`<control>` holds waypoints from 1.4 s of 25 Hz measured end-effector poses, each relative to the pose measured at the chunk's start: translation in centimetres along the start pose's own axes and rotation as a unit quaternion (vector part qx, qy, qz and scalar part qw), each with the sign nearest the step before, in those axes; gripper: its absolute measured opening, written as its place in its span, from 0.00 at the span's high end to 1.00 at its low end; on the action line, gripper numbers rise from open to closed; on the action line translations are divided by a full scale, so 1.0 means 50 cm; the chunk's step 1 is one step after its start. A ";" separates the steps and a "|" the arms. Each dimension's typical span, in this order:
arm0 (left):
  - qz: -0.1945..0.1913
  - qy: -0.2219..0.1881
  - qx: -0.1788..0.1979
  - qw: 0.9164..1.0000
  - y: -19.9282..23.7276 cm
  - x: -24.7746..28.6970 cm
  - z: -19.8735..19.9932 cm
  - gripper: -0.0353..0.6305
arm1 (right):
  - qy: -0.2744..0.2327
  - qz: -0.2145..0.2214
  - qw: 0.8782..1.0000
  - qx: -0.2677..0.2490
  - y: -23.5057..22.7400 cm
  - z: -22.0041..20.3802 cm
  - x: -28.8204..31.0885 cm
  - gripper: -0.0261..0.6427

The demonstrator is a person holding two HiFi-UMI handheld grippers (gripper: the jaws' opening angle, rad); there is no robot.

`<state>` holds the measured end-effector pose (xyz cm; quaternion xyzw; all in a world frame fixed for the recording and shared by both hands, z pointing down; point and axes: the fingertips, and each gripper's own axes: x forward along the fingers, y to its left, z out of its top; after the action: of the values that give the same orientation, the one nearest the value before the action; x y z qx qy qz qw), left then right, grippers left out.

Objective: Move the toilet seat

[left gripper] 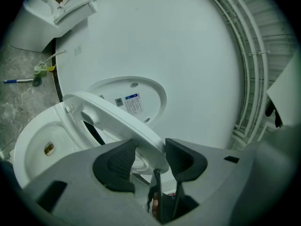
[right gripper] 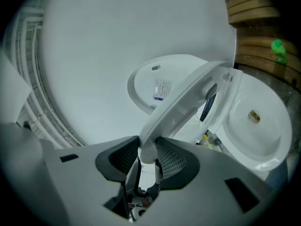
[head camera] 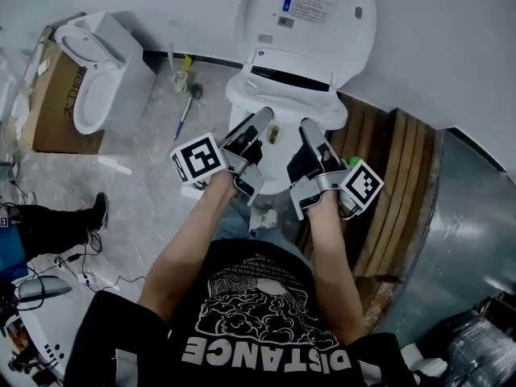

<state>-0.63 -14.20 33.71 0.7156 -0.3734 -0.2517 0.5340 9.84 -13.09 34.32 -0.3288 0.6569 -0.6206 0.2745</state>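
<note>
A white toilet stands against the wall with its lid [head camera: 306, 14] upright. The toilet seat [head camera: 294, 61] is tilted partway up above the bowl [head camera: 242, 95]. My left gripper [head camera: 262, 119] is at the seat's front left. In the left gripper view the seat's rim [left gripper: 117, 114] runs between the wide-set jaws of my left gripper [left gripper: 150, 157], which do not pinch it. My right gripper [head camera: 309, 129] is at the front right. In the right gripper view my right gripper [right gripper: 148, 157] is shut on the seat's edge [right gripper: 188, 98], both pads pressing it.
A second toilet [head camera: 97, 79] lies by a cardboard box [head camera: 52, 103] at the far left. A blue-handled tool [head camera: 184, 118] lies on the floor left of the bowl. Wooden planks [head camera: 395, 184] and a metal sheet [head camera: 468, 232] are on the right. A person's shoe [head camera: 97, 212] is at the left.
</note>
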 end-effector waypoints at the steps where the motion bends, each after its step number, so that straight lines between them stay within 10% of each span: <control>1: -0.004 0.001 -0.002 1.000 -0.003 0.008 0.007 0.65 | -0.002 0.001 1.000 0.003 0.005 0.007 0.007 0.76; 35: -0.062 0.054 0.017 0.996 -0.079 0.231 0.179 0.69 | -0.077 0.062 0.993 -0.060 0.137 0.201 0.204 0.76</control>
<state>0.47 -28.03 27.70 0.7591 -0.3031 -0.2392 0.5241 10.47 -27.26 27.20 -0.3505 0.6888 -0.5344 0.3422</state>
